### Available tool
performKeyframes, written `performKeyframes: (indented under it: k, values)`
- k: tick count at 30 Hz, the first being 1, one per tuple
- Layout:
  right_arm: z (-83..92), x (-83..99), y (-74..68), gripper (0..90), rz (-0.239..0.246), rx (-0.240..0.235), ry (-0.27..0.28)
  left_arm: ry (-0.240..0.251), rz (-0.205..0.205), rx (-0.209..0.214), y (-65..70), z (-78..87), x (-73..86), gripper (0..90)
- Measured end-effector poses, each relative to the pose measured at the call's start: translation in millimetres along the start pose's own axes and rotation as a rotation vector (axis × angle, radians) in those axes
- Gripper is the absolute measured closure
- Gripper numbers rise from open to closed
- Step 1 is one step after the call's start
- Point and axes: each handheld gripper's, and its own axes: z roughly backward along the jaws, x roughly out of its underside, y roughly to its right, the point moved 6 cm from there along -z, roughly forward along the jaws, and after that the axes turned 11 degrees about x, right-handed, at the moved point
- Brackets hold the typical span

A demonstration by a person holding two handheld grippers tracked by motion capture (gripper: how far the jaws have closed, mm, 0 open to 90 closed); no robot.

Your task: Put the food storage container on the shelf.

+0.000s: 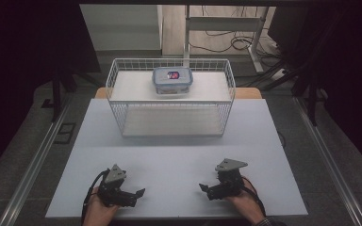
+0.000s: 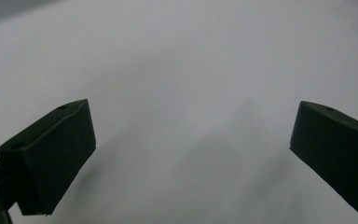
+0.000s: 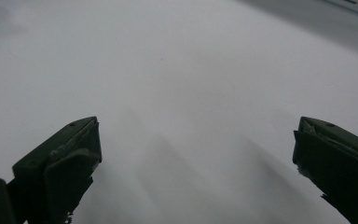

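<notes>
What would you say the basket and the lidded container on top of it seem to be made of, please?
The basket looks like white-coated metal wire: a thin, regular grid that you can see through. The container looks like clear plastic with a blue-edged lid, judging by its see-through walls; the glare leaves its finish uncertain.

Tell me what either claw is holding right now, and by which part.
Nothing is held. The left claw and the right claw are both open above the white table; the lidded container sits untouched in the wire basket.
</notes>
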Motion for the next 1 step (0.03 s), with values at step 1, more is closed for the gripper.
performKeyframes:
  k: [1]
  values:
    - [-0.4, -0.4, -0.7, 0.7, 0.011, 0.005, -0.001, 0.000, 0.000, 0.000, 0.0, 0.0, 0.0, 0.0]
